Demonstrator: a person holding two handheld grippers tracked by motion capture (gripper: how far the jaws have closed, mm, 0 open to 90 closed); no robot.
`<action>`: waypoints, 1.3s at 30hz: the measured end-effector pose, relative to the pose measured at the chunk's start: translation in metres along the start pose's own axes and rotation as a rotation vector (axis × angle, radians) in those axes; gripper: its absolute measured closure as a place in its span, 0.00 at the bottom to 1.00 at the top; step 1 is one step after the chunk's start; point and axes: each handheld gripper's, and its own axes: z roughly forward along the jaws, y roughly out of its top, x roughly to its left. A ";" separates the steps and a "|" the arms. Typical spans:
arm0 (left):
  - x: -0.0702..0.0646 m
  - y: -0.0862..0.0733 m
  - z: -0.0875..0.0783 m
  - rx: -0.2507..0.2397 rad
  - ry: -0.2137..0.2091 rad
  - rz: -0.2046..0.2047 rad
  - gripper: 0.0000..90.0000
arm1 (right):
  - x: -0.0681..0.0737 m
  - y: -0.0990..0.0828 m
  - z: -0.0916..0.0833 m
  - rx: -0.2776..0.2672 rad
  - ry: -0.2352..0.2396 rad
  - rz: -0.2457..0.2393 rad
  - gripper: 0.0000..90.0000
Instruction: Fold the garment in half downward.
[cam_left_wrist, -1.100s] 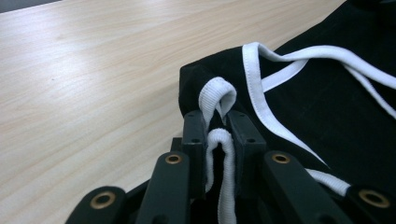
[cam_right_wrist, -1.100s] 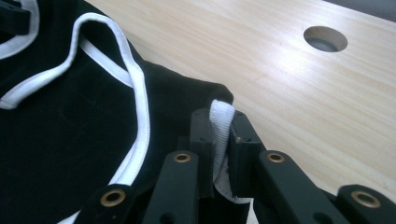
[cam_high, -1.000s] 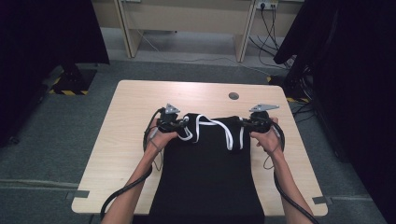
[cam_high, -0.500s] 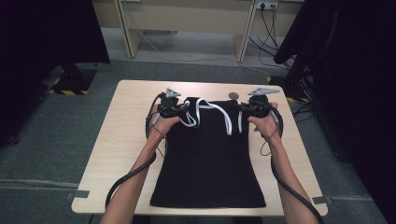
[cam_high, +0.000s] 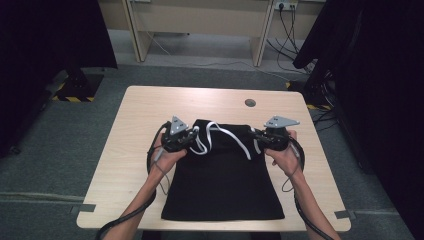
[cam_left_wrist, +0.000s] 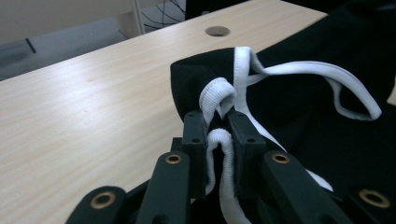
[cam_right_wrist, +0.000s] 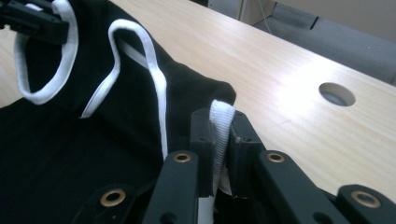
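Item: black garment (cam_high: 222, 185) with white trim (cam_high: 227, 134), laid flat on the wooden table (cam_high: 140, 107), hem toward 6 o'clock, top edge toward 12.

Left gripper (cam_high: 186, 142): at the garment's 10 o'clock corner, jaws narrow, clamped on a fold of the white ribbed edging (cam_left_wrist: 219, 140). Likely purpose: pin that corner for spreading.

Centre: loose white trim loops lie across the top edge between the two grippers.

Right gripper (cam_high: 260, 140): at the 2 o'clock corner, jaws narrow, nipping the white edging (cam_right_wrist: 219, 126). Matching grips suggest the cloth is held taut for straightening or folding.

Cable hole (cam_high: 250, 103): beyond the garment, about 1 o'clock.
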 end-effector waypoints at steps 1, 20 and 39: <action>0.000 0.000 0.000 0.000 0.000 0.000 0.86 | 0.000 0.000 0.000 0.000 0.000 0.000 0.92; -0.048 -0.074 -0.056 0.027 -0.102 0.027 0.83 | 0.031 -0.079 -0.043 0.021 0.054 0.010 0.92; -0.073 -0.065 -0.051 0.067 -0.163 -0.011 0.33 | 0.053 -0.073 -0.048 0.089 0.085 0.065 0.53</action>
